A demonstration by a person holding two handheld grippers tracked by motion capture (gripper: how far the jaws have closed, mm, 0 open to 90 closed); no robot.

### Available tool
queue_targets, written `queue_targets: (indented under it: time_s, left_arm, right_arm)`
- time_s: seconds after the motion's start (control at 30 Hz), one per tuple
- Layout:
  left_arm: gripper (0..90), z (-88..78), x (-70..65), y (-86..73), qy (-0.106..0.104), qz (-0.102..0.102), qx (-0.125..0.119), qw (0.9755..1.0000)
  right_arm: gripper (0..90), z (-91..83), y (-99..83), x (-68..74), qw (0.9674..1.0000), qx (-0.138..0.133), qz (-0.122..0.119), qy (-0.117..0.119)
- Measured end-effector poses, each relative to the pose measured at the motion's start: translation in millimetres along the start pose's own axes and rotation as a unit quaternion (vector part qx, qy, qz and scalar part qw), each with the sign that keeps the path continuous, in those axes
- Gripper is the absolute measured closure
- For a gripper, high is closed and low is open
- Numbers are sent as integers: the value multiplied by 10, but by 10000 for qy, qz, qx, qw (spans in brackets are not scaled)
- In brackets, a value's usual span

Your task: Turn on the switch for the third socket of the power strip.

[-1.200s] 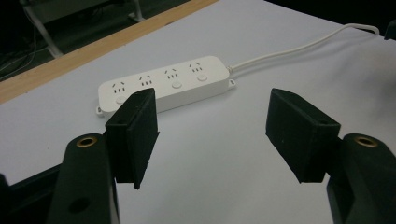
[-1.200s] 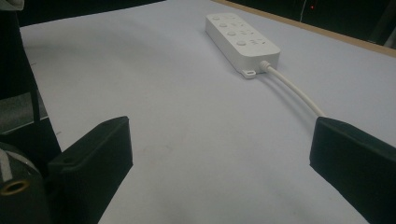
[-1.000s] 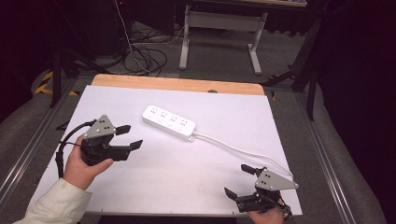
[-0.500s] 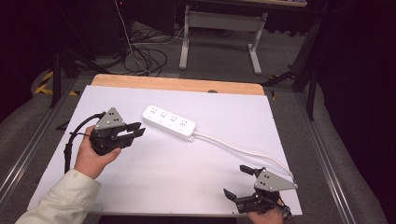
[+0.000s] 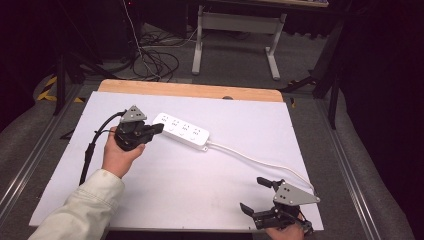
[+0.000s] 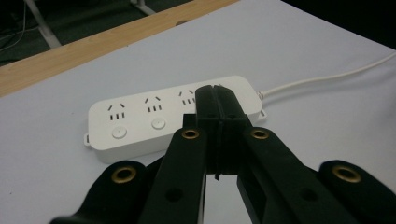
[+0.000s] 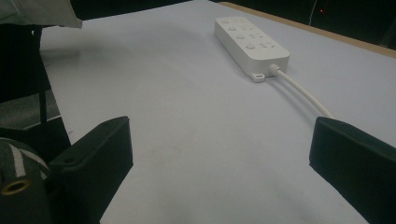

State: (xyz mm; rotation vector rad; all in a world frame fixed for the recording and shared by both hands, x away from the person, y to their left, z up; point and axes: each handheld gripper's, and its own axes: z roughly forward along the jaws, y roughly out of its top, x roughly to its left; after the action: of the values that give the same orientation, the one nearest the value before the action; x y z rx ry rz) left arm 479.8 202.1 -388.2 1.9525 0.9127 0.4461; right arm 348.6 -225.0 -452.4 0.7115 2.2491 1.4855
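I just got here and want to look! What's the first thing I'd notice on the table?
A white power strip lies toward the far side of the white table, its cord trailing toward the near right. The left gripper, jaws shut on nothing, points at its left end; the right gripper waits open at the near edge.

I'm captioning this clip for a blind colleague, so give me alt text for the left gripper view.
The left gripper, its two black jaws shut together with nothing between them, points at a white power strip lying on a white table. The strip's sockets and round buttons face up, and its white cable trails off to the right.
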Motion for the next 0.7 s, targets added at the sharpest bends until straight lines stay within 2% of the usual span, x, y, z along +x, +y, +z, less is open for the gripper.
queue_targets:
  time_s: [0.13, 0.2, 0.37, 0.5, 0.57, 0.7]
  left_arm:
    - [900, 111, 45, -14, 22, -81, -91, 9999]
    - [900, 159, 72, -22, 96, -47, -124, 9999]
    - [900, 306, 112, -51, 61, -129, -239, 9996]
    - [900, 418, 138, -75, 160, -121, -199, 9996]
    - [900, 479, 164, -87, 296, -91, -148, 9994]
    - [900, 573, 224, -119, 356, -248, -91, 9990]
  right_arm:
    - [67, 1, -1, -2, 10000, -4, 8, 17]
    - [67, 1, 0, -1, 10000, -6, 6, 21]
    - [67, 0, -1, 0, 10000, -15, 14, 40]
    - [67, -2, 0, 2, 10000, -22, 13, 48]
    - [67, -3, -2, 1, 10000, -36, 18, 64]
    - [67, -5, -4, -2, 9999, -50, 22, 88]
